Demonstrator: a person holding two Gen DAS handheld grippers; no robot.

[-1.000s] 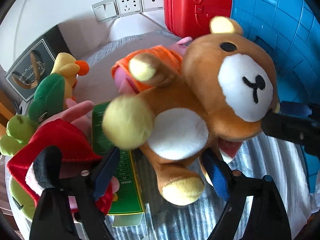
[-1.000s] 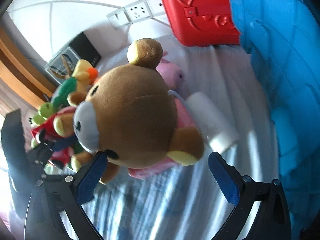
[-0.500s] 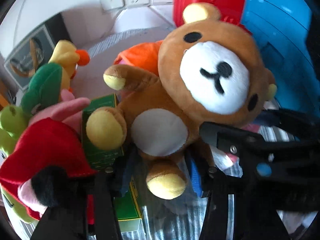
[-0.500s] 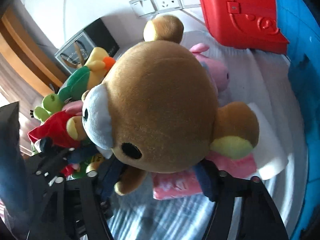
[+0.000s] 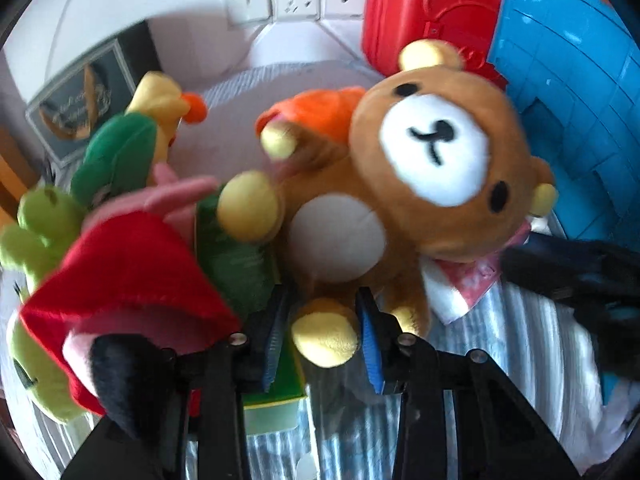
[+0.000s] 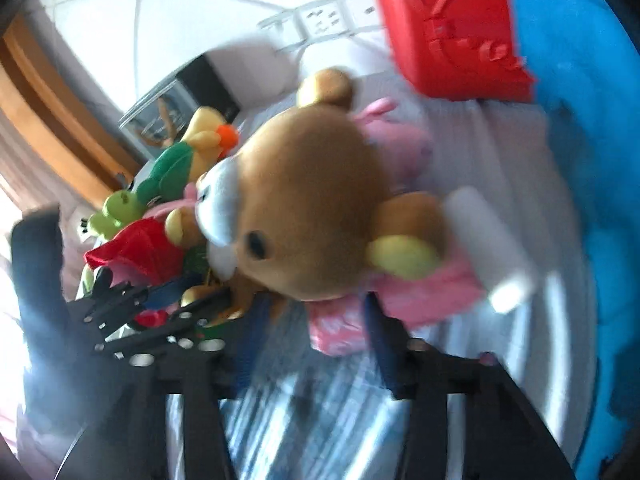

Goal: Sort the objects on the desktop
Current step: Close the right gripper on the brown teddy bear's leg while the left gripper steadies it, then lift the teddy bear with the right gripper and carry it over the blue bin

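The left gripper (image 5: 322, 334) is closing on the brown teddy bear's (image 5: 400, 200) foot; the right gripper (image 6: 316, 332), opening, is seen under its head. The bear is raised over striped cloth (image 5: 528, 344). The foot should be kept pinched.

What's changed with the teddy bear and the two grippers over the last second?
The left gripper has narrowed around the teddy bear's foot, jaws closing. The right gripper narrowed beneath its head, now opening slightly. The red case, blue basket and other plush toys stayed put.
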